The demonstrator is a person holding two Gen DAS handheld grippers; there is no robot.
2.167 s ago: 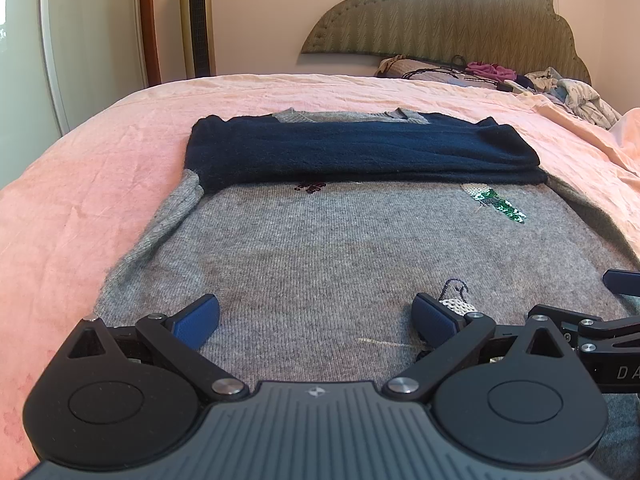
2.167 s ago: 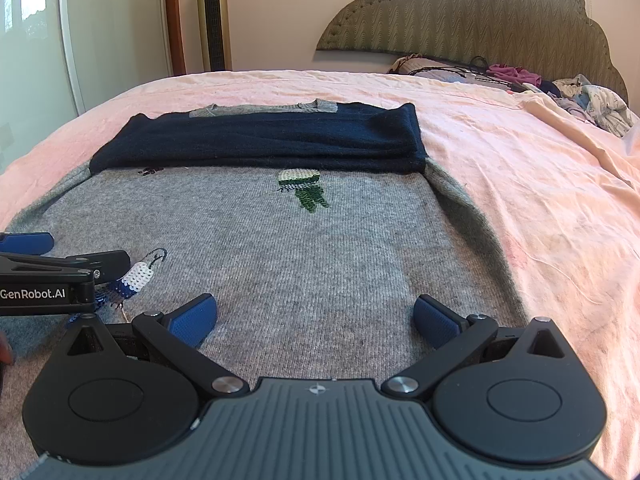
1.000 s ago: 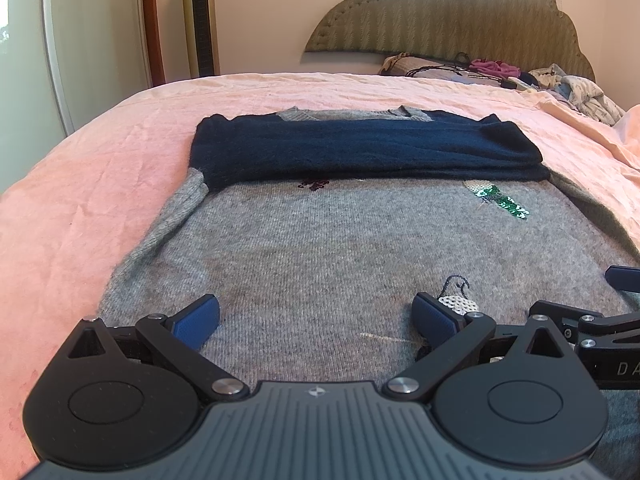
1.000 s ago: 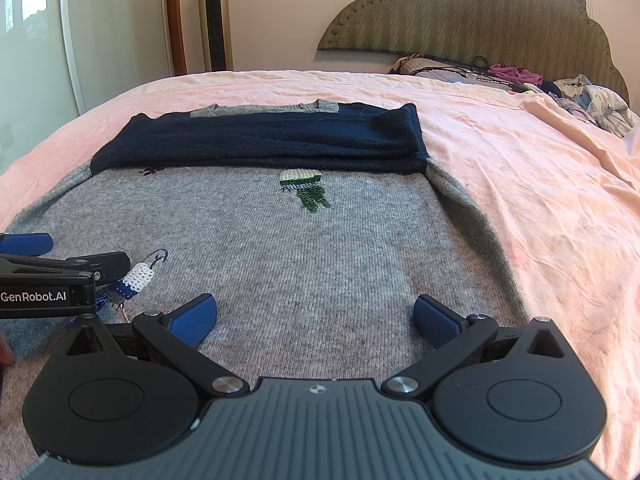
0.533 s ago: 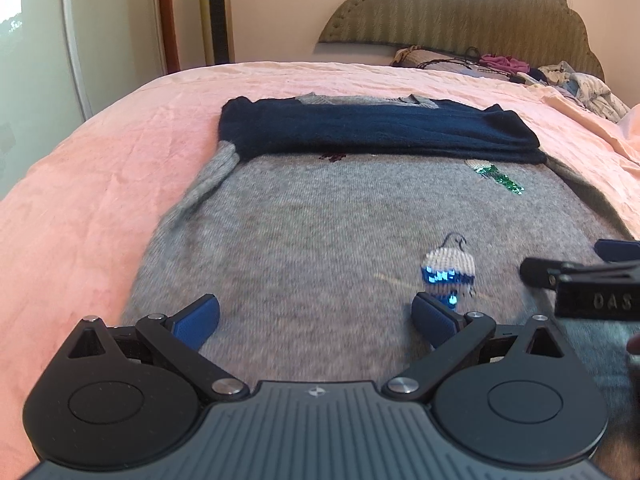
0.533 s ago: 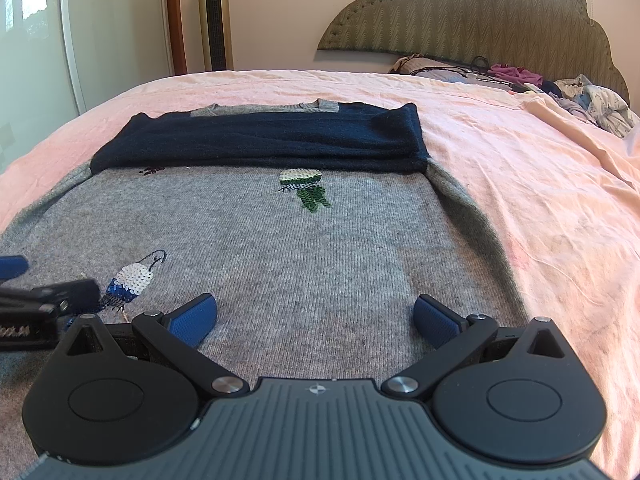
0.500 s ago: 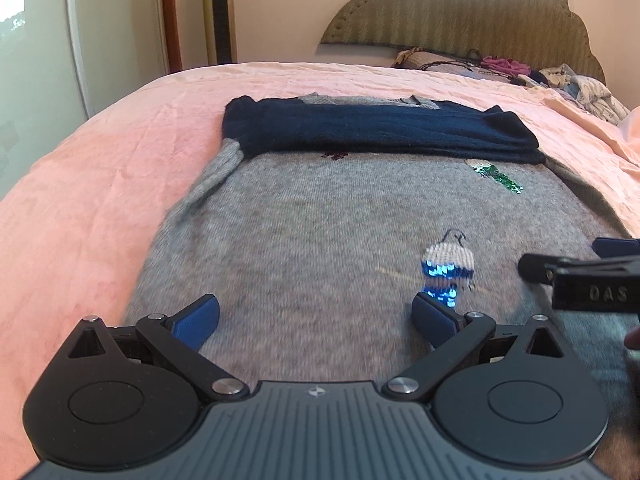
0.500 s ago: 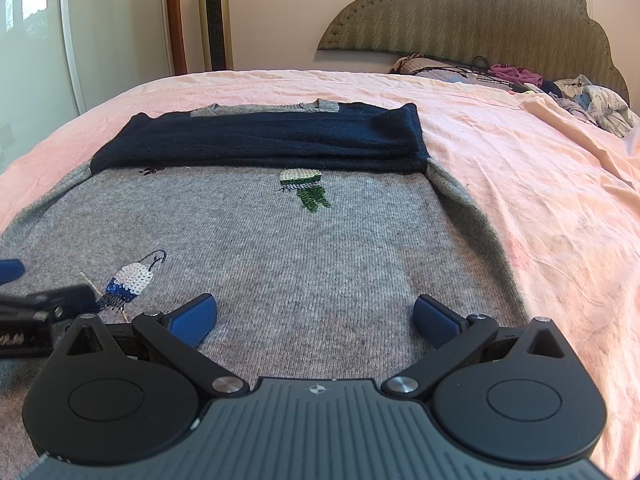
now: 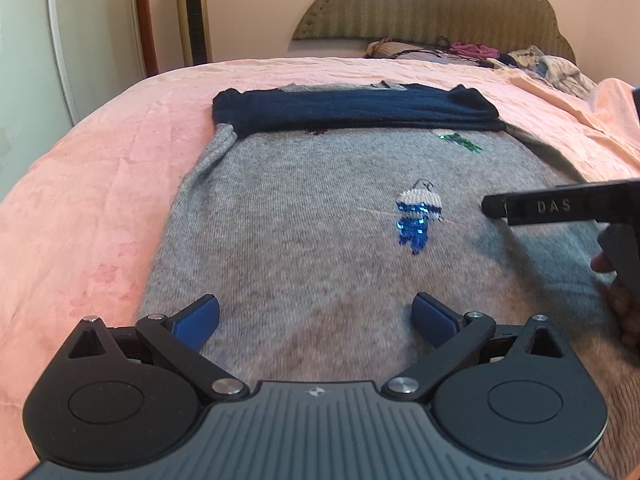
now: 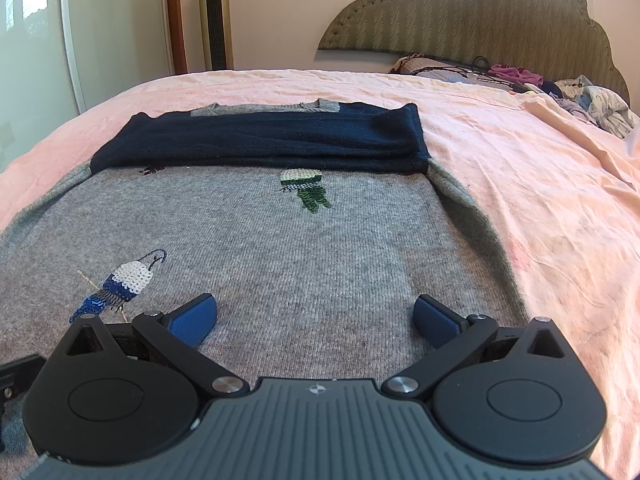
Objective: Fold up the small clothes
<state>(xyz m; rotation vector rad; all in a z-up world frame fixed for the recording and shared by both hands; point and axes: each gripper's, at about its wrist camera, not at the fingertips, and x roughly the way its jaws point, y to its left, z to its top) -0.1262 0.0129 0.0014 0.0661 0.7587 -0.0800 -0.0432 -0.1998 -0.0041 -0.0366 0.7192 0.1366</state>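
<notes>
Left gripper (image 9: 316,318): has drawn back toward the near hem of the grey sweater (image 9: 304,240) — more of the knit now lies ahead of its spread blue pads than two seconds ago.
Sequinned blue bird motif (image 9: 418,216): earlier half-hidden beside the left gripper's right pad, now fully exposed and well ahead of it.
Right gripper (image 10: 316,318): seen from the left wrist, its black finger earlier sat low beside the left gripper's right linkage — now it shows higher, just right of the bird.
Left gripper in the right wrist view (image 10: 16,372): earlier reached in beside the bird, now only a sliver at the lower left edge.
Pink bedspread (image 9: 92,208): a wider stretch shows at left.
</notes>
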